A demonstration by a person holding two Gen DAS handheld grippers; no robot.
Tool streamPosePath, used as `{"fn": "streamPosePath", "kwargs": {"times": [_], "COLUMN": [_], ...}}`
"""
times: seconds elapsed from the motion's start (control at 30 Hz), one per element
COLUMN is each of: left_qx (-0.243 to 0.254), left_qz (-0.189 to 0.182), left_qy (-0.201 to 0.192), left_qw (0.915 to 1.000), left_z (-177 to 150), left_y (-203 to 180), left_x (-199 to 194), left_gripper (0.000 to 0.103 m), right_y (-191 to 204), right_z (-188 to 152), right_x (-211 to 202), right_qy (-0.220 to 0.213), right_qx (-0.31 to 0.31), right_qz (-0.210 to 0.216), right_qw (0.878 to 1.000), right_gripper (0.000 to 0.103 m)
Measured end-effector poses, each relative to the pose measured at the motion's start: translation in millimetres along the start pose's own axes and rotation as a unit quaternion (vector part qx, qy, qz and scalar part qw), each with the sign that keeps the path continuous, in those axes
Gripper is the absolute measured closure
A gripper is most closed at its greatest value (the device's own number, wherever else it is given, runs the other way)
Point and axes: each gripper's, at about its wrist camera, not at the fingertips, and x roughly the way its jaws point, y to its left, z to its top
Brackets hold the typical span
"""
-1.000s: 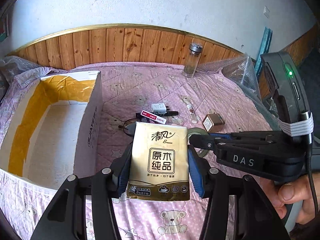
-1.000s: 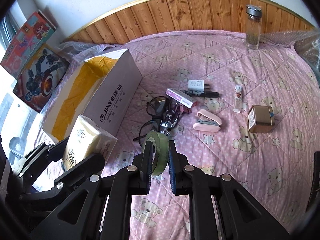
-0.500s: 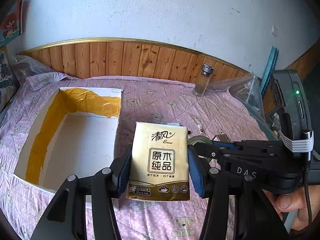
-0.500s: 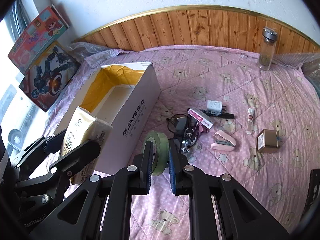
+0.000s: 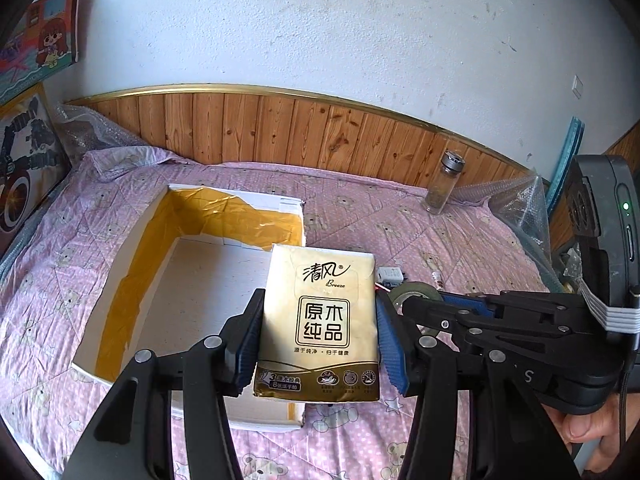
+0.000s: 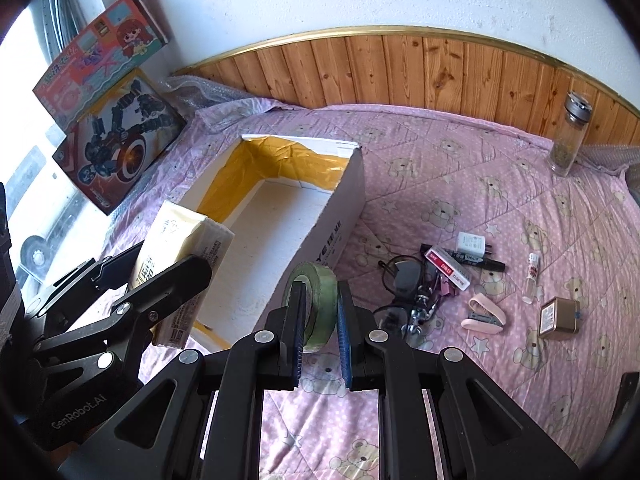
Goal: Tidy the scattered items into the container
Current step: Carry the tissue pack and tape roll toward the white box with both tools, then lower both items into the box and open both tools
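Clamped hard on both sides, my left gripper (image 5: pixel 318 344) has the gold tissue pack (image 5: pixel 320 320) pinched across its width between the blue pads, label facing my camera. My right gripper (image 6: pixel 320 332) is closed on the green tape roll (image 6: pixel 314 304), which stands on edge between the fingers. From the right wrist view I see the left gripper off to my left, holding the tissue pack (image 6: pixel 180 264) lifted above the near end of the cardboard box (image 6: pixel 344 216). From the left wrist view the pack covers the box's near right corner, and the right gripper (image 5: pixel 424 306) reaches in from the right with the tape roll (image 5: pixel 412 294) just beside the pack. A hand (image 5: pixel 588 430) grips the right tool's handle at the lower right edge.

Beyond my jaws, the box (image 5: pixel 132 264) lies open on the pink bear-print bedspread (image 6: pixel 500 200), white inside with yellow tape lining its walls; I see nothing in it. To the right of the box the scattered things remain on the bedspread: eyeglasses (image 6: pixel 396 276) tangled with a bunch of keys (image 6: pixel 422 306), a pink stapler (image 6: pixel 484 314), a gold tin (image 6: pixel 558 318), a small vial (image 6: pixel 532 276), a black marker (image 6: pixel 476 260), a white charger (image 6: pixel 471 243) and a red-and-white slim box (image 6: pixel 446 268).

Farther back, a glass bottle (image 6: pixel 570 136) stands upright near the wooden headboard (image 6: pixel 400 68). Two toy boxes (image 6: pixel 108 92) lean against the wall at far left.
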Motion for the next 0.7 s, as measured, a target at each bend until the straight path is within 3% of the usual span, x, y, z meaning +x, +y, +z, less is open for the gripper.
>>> {"fn": "streamPosePath", "kwargs": {"times": [0.7], "left_qx": [-0.038], "left_qz": [0.054], "left_qy": [0.015], "left_qw": [0.9977], "left_z": [13], "left_y": [71], "left_x": [1], "left_gripper": [0.050], "right_y": [58], "right_z": [26], "right_x": [40], "right_qy": [0.020], "right_qx": [-0.047], "right_qz": [0.019], "right_qw": [0.999], "right_gripper": [0.087]}}
